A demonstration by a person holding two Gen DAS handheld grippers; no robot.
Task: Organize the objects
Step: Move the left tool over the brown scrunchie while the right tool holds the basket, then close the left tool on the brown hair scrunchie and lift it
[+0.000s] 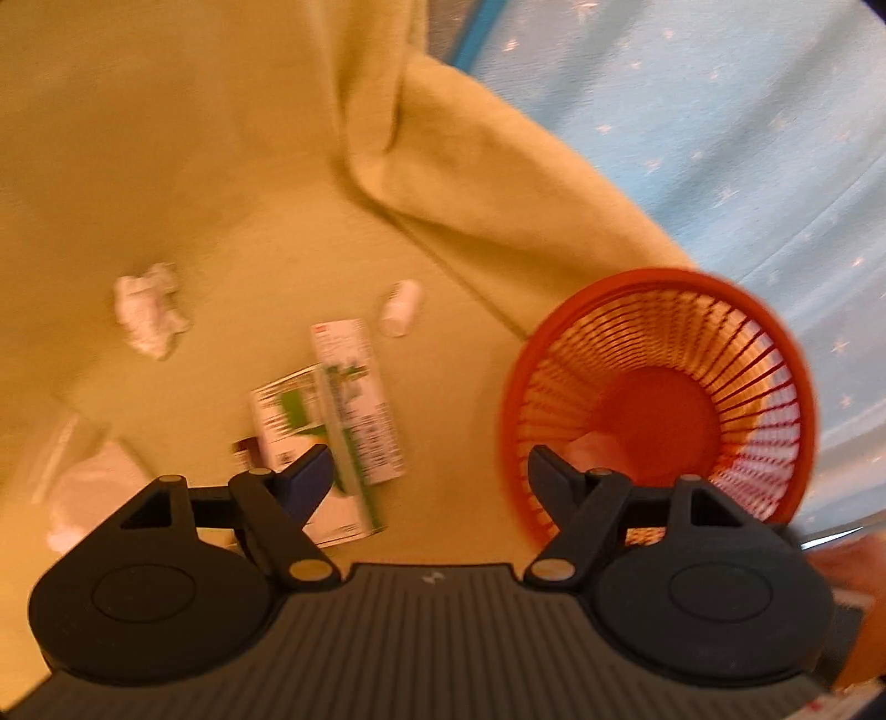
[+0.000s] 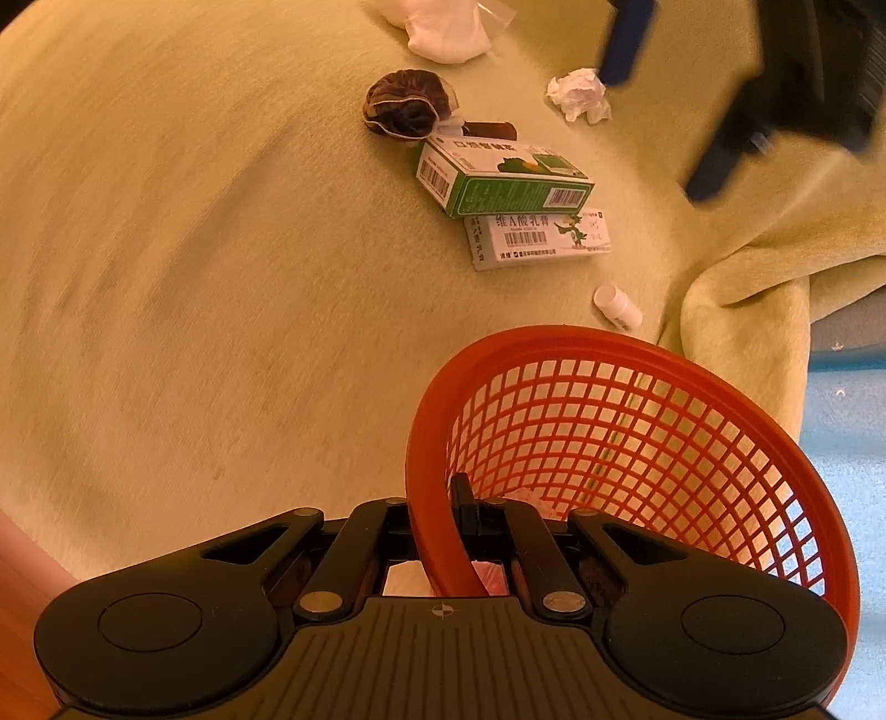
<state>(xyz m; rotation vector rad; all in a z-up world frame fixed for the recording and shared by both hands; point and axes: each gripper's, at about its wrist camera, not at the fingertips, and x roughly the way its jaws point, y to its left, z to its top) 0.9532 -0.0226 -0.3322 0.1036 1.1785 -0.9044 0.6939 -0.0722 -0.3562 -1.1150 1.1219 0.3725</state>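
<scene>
Gripping the rim of the red mesh basket [image 2: 637, 443], the right gripper [image 2: 437, 515] has its fingers closed tight on the plastic edge, one inside the basket and one outside. Its fingertips are largely hidden behind the rim. The basket tilts toward the camera at the edge of a yellow-green blanket [image 2: 194, 277], and something pale pink lies at its bottom, too blocked by the mesh and the gripper to identify.

In the left wrist view, the left gripper [image 1: 429, 471] is spread wide and holds nothing; that whole picture is smeared by motion blur. Its left finger overlaps the lower ends of the boxes in the picture, so their lower ends are cut off there.

On the blanket, a green medicine box [image 2: 498, 177] lies touching a white medicine box [image 2: 540, 238] with a barcode and a green cartoon figure. A small white pill bottle [image 2: 617, 304] lies on its side near the basket rim. Farther off sit a crumpled white tissue [image 2: 578, 94], a dark brown bundled object [image 2: 407, 102] whose nature is unclear, and a dark item half hidden behind the green box. A white item in clear wrapping [image 2: 448, 27] is cut off at the top edge. Blue star-patterned fabric [image 1: 720, 138] shows beyond the blanket.
</scene>
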